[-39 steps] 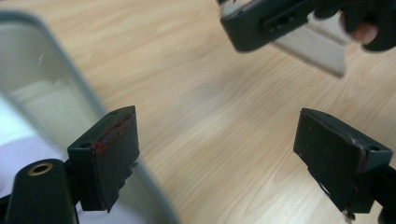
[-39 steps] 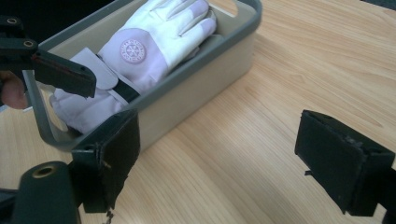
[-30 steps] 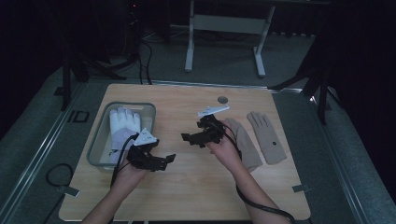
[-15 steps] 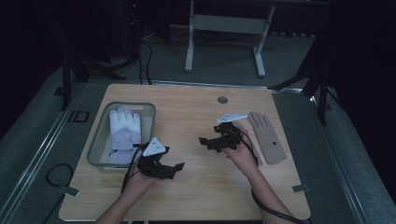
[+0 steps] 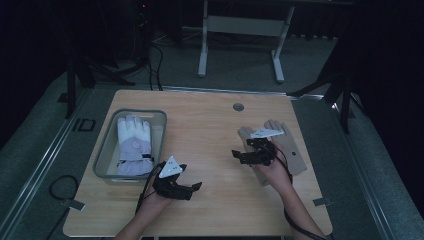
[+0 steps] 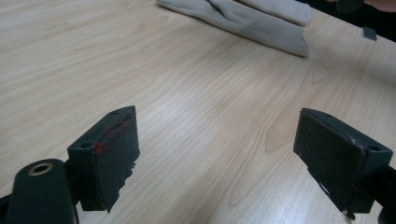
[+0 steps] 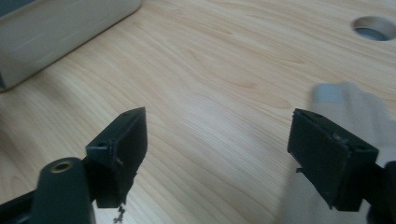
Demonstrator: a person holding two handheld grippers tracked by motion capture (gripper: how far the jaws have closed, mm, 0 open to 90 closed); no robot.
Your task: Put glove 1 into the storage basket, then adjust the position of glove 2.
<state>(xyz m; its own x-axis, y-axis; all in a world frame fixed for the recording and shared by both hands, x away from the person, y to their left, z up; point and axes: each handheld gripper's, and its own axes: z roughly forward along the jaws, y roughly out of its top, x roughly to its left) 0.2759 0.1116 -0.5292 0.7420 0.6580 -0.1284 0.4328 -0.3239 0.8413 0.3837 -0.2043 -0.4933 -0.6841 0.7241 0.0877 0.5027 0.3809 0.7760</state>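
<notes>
With jaws spread and empty, the right gripper (image 5: 239,155) is now hovering over the beige gloves (image 5: 290,148), having drifted rightward, while the equally released left gripper (image 5: 192,187) is retreating from the bin (image 5: 102,160) holding the white glove (image 5: 133,145).

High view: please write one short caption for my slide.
Two open grippers, left gripper and right gripper, over a wooden table; white glove in tray, beige gloves right.

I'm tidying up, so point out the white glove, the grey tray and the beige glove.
white glove (image 5: 133,142), high view, its palm.
grey tray (image 5: 161,131), high view, right rim.
beige glove (image 5: 294,150), high view, its palm.
</notes>
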